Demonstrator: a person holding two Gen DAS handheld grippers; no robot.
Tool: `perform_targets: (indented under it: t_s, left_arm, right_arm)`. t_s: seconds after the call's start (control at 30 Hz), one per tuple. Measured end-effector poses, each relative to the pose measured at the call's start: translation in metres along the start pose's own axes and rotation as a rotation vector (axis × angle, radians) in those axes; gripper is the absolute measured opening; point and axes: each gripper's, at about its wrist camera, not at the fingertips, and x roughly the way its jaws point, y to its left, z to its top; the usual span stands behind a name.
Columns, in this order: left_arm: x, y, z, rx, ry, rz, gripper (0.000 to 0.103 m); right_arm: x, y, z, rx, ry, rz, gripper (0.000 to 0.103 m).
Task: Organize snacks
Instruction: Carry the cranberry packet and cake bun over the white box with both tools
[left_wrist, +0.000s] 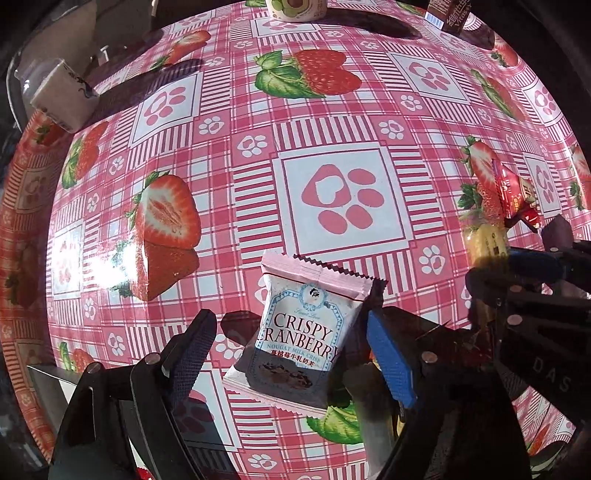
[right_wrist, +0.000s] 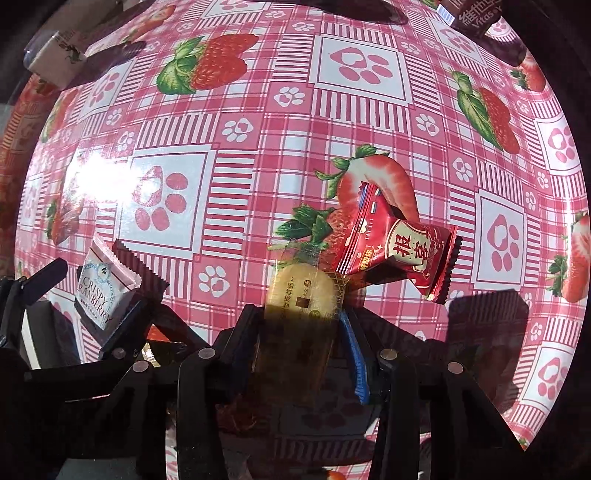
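Cranberry packet between left gripper pads (gap either side)

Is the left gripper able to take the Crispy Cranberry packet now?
Probably yes. The Crispy Cranberry packet already lies between the open pads of the left gripper, and nothing covers it; the right gripper is busy with another snack nearby.

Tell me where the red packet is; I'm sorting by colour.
The red packet lies on the tablecloth right of centre in the right wrist view, beside the clear-wrapped biscuit that sits between the right gripper's fingers.
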Motion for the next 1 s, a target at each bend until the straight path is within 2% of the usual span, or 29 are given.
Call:
perform_targets:
  t_s: [0.03, 0.1, 0.17, 0.33, 0.47, 0.63, 0.77, 1.0]
  left_arm:
    - [-0.001, -0.003, 0.000, -0.001, -0.001, -0.012, 0.042]
    - [0.001, -0.011, -0.001, 0.002, 0.011, 0.037, 0.041]
    - [-0.001, -0.012, -0.006, -0.020, 0.005, 0.041, 0.040]
    - [-0.032, -0.008, -0.035, -0.116, -0.044, -0.017, 0.041]
    - [-0.062, -0.001, -0.066, -0.161, -0.067, -0.001, 0.041]
    - [-0.096, 0.023, -0.112, -0.262, -0.064, 0.016, 0.041]
    - [-0.117, 0.060, -0.163, -0.309, -0.049, 0.033, 0.041]
    - [-0.109, 0.129, -0.222, -0.301, 0.021, 0.061, 0.041]
  right_arm:
    - [0.000, 0.000, -0.001, -0.013, 0.019, 0.037, 0.037]
    - [-0.008, -0.007, -0.005, 0.000, 0.021, 0.119, 0.037]
    - [-0.018, -0.022, -0.014, 0.039, 0.007, 0.232, 0.037]
    - [-0.043, -0.050, -0.036, 0.075, -0.007, 0.318, 0.038]
    - [-0.057, -0.068, -0.061, 0.074, 0.001, 0.343, 0.038]
    - [-0.064, -0.070, -0.104, 0.076, 0.013, 0.367, 0.038]
    - [-0.068, -0.047, -0.131, 0.065, 0.033, 0.385, 0.038]
    - [-0.067, 0.055, -0.145, 0.013, 0.057, 0.441, 0.038]
